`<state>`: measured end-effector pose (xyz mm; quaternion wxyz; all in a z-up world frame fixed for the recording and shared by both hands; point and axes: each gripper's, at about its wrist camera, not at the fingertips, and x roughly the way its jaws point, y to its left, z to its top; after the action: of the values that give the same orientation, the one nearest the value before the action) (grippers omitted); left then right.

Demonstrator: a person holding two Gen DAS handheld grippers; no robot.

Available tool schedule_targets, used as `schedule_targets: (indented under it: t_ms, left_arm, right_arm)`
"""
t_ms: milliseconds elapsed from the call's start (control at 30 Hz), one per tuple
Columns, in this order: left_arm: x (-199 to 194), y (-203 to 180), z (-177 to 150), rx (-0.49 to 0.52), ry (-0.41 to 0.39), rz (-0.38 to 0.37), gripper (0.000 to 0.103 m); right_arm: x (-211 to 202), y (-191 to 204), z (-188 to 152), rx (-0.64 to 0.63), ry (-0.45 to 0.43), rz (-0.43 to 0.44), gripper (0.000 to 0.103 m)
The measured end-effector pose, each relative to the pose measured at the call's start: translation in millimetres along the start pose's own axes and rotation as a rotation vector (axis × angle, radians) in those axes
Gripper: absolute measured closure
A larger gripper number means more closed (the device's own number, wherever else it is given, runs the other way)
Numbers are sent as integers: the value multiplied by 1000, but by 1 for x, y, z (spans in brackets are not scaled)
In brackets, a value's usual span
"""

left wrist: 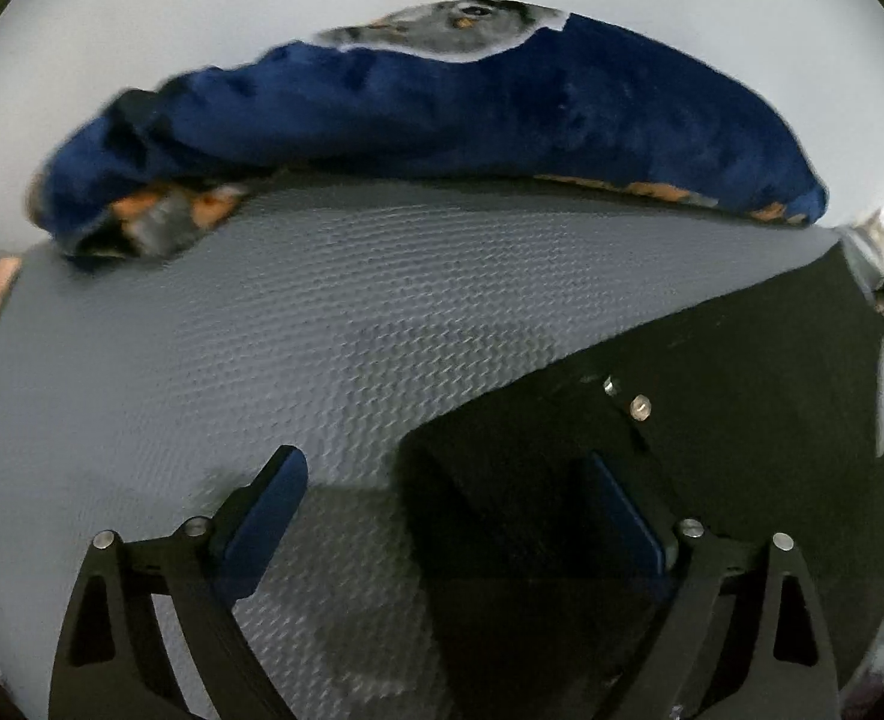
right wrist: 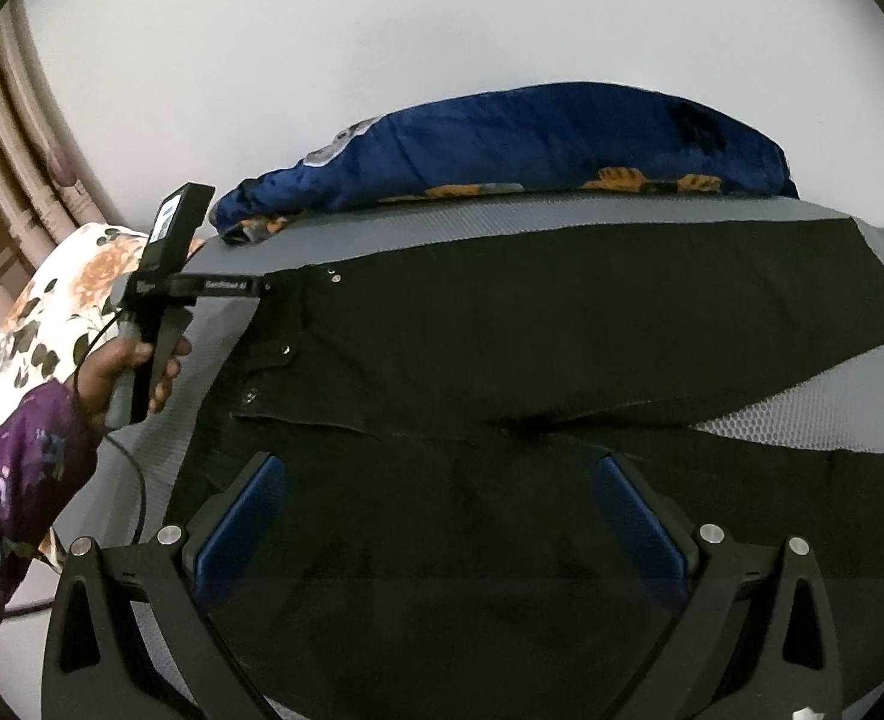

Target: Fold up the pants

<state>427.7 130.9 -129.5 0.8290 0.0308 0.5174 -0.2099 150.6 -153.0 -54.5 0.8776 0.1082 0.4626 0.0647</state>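
The pants (right wrist: 562,324) lie spread on the mat (left wrist: 321,312) before me, their waist toward my left; a rolled blanket (right wrist: 532,144) lies behind them.

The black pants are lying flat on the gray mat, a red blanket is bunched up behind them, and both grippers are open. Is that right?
Not quite: the blanket is dark blue, not red, as the right wrist view shows. The rest holds: the black pants lie flat on the gray mat, and the left gripper and right gripper are open.
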Motion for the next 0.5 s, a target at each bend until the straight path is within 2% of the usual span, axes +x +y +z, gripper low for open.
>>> schedule_targets:
  t_ms: [33,67,100,233,300,400,500]
  left_arm:
    - [4,1,2,-15,1,-41,24]
    - [8,4,2,-57,8,-87,38]
    - [6,4,1,-66,-7,-90,53]
    - [1,-8,-3,-38,-9,-64,74]
    - [-18,-16,-9,-32,-56,-62,86]
    - [-59,-32,-29,-42,-171,-64,88]
    - [-97,-55,-51,-33,-266,-77,88]
  right_arm:
    - [1,-2,0,5,2,0,0]
    - [2,-3,0,9,5,1,0]
    - [4,-4,0,15,9,1,0]
    - [8,-6,1,26,16,4,0]
    - [8,-7,4,21,11,1,0]
    - [9,-14,16,30,1,24,0]
    - [15,-35,38,117,-6,117,0]
